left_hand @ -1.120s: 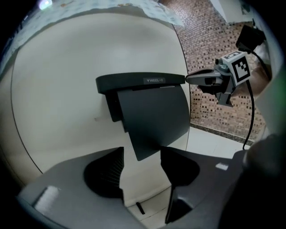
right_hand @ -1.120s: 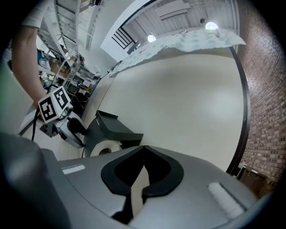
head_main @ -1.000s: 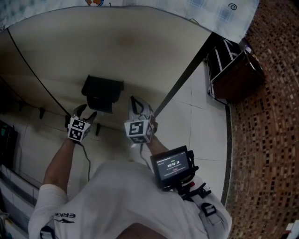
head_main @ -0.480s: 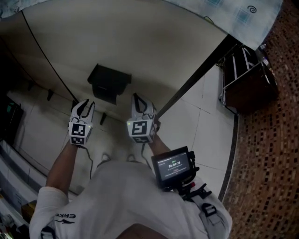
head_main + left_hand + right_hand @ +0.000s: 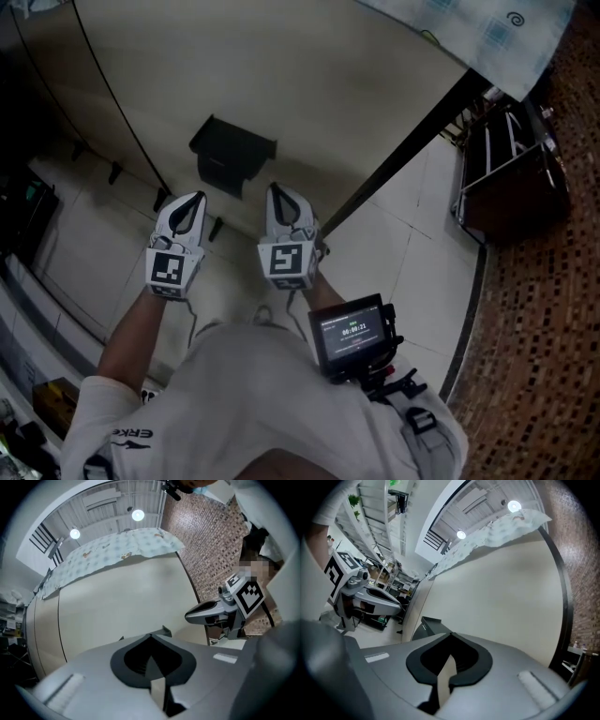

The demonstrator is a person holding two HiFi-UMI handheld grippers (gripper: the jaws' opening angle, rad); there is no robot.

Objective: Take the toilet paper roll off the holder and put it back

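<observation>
Left gripper (image 5: 190, 202) just closed its jaws on nothing and rose beside my right gripper (image 5: 279, 195), which is also closed and empty. Black toilet paper holder (image 5: 232, 155) at 12 o'clock, untouched. Roll not visible, so removal not begun.

My left gripper (image 5: 192, 200) and right gripper (image 5: 277, 193) are matt grey plastic; the black box-shaped holder (image 5: 232, 155) is matt, the cream wall panel (image 5: 309, 84) smooth, the white floor tiles (image 5: 405, 246) glossy.

Dark wall holder (image 5: 232, 155): too dim to tell whether a roll sits inside. In the right gripper view, the right gripper (image 5: 451, 637) covers the holder's lower part.
</observation>
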